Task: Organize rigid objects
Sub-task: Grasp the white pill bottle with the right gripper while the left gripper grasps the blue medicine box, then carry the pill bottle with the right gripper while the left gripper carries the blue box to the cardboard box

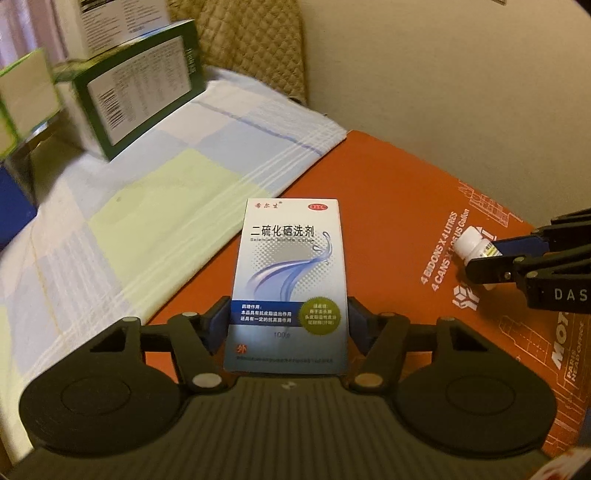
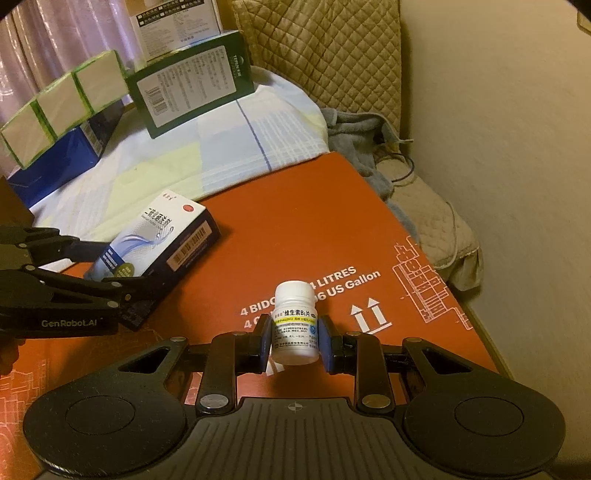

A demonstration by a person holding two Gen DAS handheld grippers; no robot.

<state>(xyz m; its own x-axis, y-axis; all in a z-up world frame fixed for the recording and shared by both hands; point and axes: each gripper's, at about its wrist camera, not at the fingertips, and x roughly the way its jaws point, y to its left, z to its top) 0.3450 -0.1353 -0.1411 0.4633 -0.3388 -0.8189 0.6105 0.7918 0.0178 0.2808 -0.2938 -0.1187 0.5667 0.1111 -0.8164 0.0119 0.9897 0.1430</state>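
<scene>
On the flattened carton: lotion box, lying flat, between the pads of the left gripper; pill bottle, upright, right of the lotion box and apart from it, between the pads of the right gripper. Behind and left of the carton: checked sheet. On the sheet, at the back: large printed box, another box stacked on top. Left of these: row of three cube packs resting on a low box. Behind all: quilted cushion.
</scene>
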